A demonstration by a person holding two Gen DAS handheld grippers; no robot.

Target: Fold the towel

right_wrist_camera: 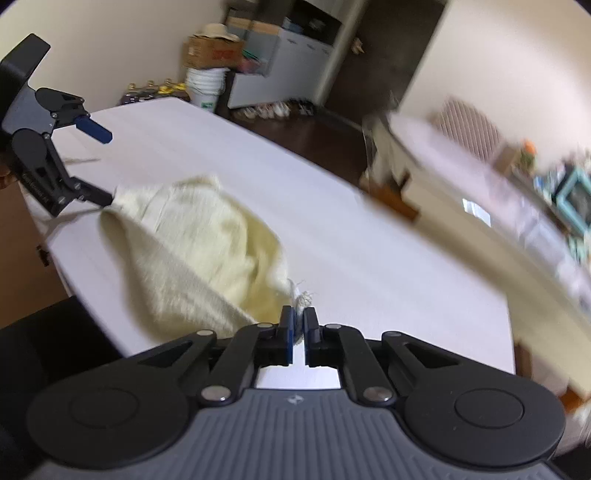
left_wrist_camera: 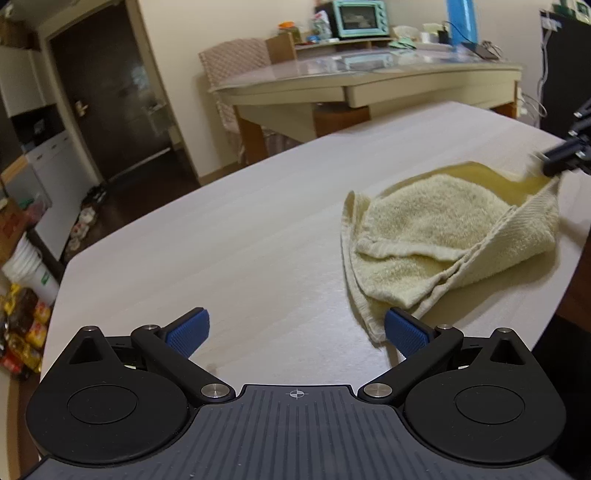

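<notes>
1. Right gripper [right_wrist_camera: 298, 325]: the jaws are clenched on a frayed corner of the towel [right_wrist_camera: 207, 243]. Loose threads stick up just above the blue pads, and the pinched cloth shows between them.

2. Left gripper [left_wrist_camera: 295, 330]: the jaws stand wide apart and grasp nothing. Its blue pads [left_wrist_camera: 188, 332] sit low over the table [left_wrist_camera: 221, 240]. The right-side pad is just beside the near edge of the towel; contact there cannot be confirmed from the left wrist view.

3. In the right wrist view the left gripper [right_wrist_camera: 99, 166] appears at the far left of the table, with one finger at the far end of the towel and the other finger raised clear of it.

4. Towel: pale yellow terry cloth, lying crumpled on the white table, bunched in loose overlapping layers and not flat. One end is lifted slightly toward the right gripper.

5. In the left wrist view the right gripper [left_wrist_camera: 554, 162] meets the far corner of the towel, blurred.

6. Table: white, faintly grained top, bare around the towel.

7. Surroundings: a second table [left_wrist_camera: 369, 81] with a glass top stands behind, carrying a teal toaster oven [left_wrist_camera: 360, 18] and assorted clutter. A dark doorway [left_wrist_camera: 107, 92] is at the left.
</notes>
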